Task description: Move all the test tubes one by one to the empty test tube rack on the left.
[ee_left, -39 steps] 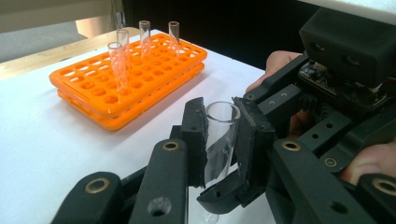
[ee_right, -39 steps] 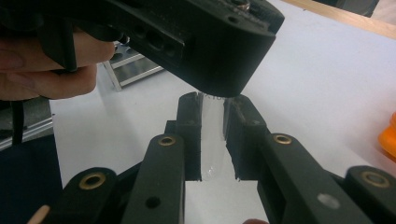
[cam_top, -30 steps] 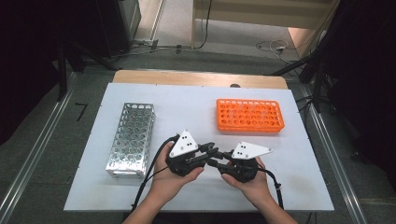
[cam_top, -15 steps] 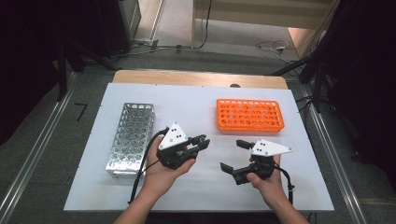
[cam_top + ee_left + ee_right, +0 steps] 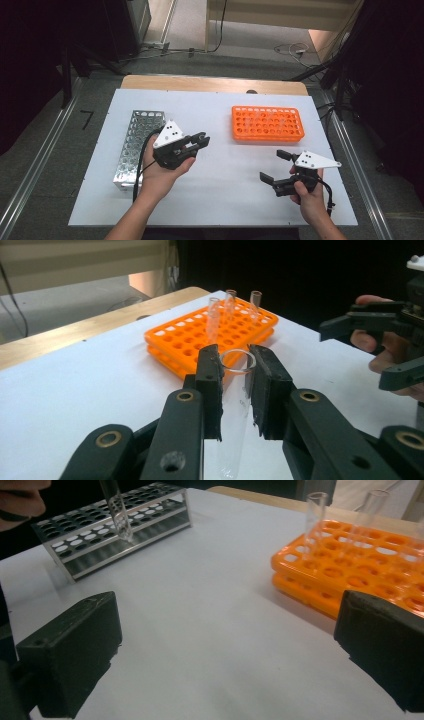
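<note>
A: Where is the test tube [image 5: 235, 405]?

B: Between the jaws of the left gripper [image 5: 235, 385], clamped just under its rim. The pads press on the glass from both sides, so the jaws are closed on it and on nothing else.

A: Which way does it point?

B: In the left gripper view its long axis runs nearly upright, with the open mouth at the top and the body hanging below the jaws; the bottom end is cut off by the frame. In the right gripper view the rounded bottom end shows, hanging over the metal rack [image 5: 115, 525] and tilted a little.

A: And seen from above?

B: The left gripper [image 5: 192, 146] sits just beside the metal rack [image 5: 137, 145], on the side that faces the orange rack [image 5: 267, 123]. The glass itself is too faint to make out there.

A: The other hand?

B: The right gripper [image 5: 275, 167] is held near the tabletop [image 5: 225, 190], on the person's side of the orange rack and well apart from the metal rack. Its jaws have just been opening and now stand wide, with nothing between them.

A: Anything in the orange rack [image 5: 210, 337]?

B: Three clear tubes [image 5: 231, 307] stand upright at its far end.
</note>
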